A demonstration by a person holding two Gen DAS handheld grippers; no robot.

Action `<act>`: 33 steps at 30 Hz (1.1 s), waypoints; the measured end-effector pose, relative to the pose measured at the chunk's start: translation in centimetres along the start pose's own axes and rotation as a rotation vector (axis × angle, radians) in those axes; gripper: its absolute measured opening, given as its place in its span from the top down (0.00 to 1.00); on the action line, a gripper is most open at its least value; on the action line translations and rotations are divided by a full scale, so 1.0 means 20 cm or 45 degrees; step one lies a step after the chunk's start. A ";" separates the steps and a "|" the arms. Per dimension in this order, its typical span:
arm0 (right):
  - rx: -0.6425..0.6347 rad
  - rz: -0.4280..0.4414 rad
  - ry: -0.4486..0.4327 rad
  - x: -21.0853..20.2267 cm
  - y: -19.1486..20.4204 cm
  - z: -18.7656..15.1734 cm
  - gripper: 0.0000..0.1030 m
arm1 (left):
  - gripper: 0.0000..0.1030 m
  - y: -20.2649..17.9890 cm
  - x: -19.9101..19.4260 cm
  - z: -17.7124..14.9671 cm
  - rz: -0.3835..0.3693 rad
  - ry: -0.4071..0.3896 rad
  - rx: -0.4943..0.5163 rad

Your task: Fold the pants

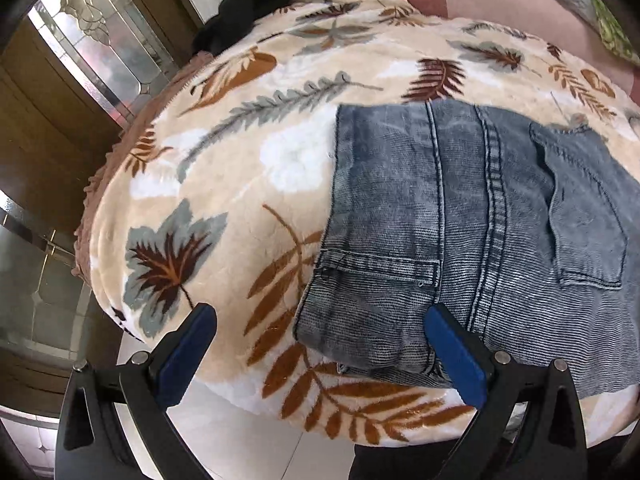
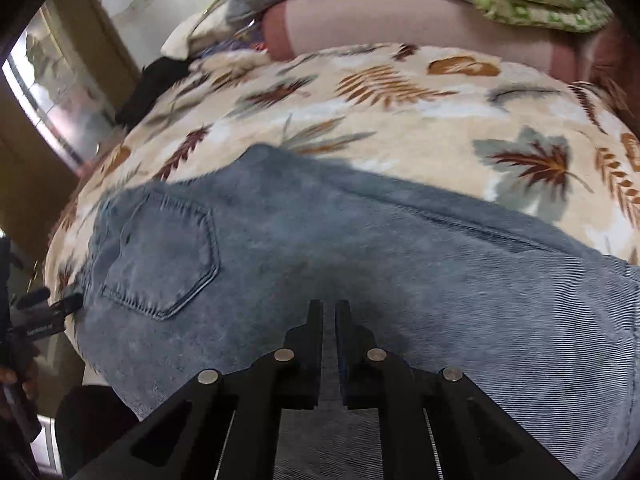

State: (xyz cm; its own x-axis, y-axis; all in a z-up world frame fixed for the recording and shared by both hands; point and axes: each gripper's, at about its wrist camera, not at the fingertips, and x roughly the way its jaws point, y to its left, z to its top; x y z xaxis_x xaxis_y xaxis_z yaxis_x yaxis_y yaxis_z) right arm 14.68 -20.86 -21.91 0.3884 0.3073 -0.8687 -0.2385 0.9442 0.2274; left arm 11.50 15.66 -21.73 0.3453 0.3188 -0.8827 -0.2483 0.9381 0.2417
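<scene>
Door: wood frame with glass panel (image 1: 92,52) far left, off the work area.
Blanket: leaf-print fleece (image 1: 248,184) covers the bed; jeans lie on it, near the front edge.
Left gripper (image 1: 320,344): jaws wide apart, holding nothing; right finger (image 1: 456,356) rests at the jeans' near-left corner, left finger over bare blanket.
Jeans (image 1: 460,216): blue denim, seat side up, back pocket (image 2: 160,252) showing; waist end appears to lie to the left, cloth runs off to the right.
Right gripper (image 2: 329,312): jaws nearly together, thin gap; tips sit on or just over the denim, can't tell if any cloth is pinched.
Step, my read: taking hold of the near edge for a fold.
Do it well: left jaws should straddle all layers at the corner before closing; right should bite the same edge farther along; lift both evenly so the fold line stays straight; avoid dragging the blanket.
</scene>
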 end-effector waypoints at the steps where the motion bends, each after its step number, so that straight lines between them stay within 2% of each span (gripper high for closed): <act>1: -0.003 -0.004 0.018 0.02 0.00 0.00 0.92 | 0.00 0.01 0.01 0.00 -0.014 0.001 -0.010; 6: -0.007 0.003 0.050 0.05 -0.01 -0.02 0.91 | 0.00 0.04 0.04 -0.01 -0.077 0.004 -0.058; 10: -0.012 0.005 0.061 0.06 -0.03 -0.03 0.93 | 0.00 0.04 0.05 -0.02 -0.085 -0.004 -0.064; 17: 0.116 -0.011 0.080 0.00 -0.25 -0.05 0.93 | 0.00 0.08 0.08 -0.03 -0.141 0.034 -0.131; 21: 0.173 -0.081 0.031 -0.07 -0.34 -0.04 0.93 | 0.00 0.06 0.04 -0.02 -0.101 0.066 -0.120; 23: 0.199 -0.084 -0.015 -0.10 -0.36 -0.01 0.93 | 0.00 0.02 -0.01 -0.02 -0.042 0.070 -0.086; 26: 0.212 -0.037 -0.072 -0.13 -0.34 0.02 0.93 | 0.00 -0.07 -0.16 0.00 -0.029 -0.035 -0.008; 28: 0.180 -0.019 -0.076 -0.12 -0.29 0.03 0.93 | 0.00 -0.17 -0.26 0.02 -0.090 -0.097 0.058; 30: 0.120 -0.025 -0.054 -0.09 -0.22 0.03 0.93 | 0.00 -0.29 -0.31 0.03 -0.140 -0.118 0.120; 33: 0.038 -0.044 -0.012 -0.03 -0.13 0.02 0.93 | 0.00 -0.51 -0.30 0.01 -0.184 -0.102 0.246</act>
State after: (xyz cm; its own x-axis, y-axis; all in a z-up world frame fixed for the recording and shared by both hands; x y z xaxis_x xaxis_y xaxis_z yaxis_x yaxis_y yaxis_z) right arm 15.45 -23.49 -21.75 0.4046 0.2753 -0.8721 -0.1981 0.9573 0.2103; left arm 12.22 4.16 -18.75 0.4372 0.1818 -0.8808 -0.0159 0.9808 0.1946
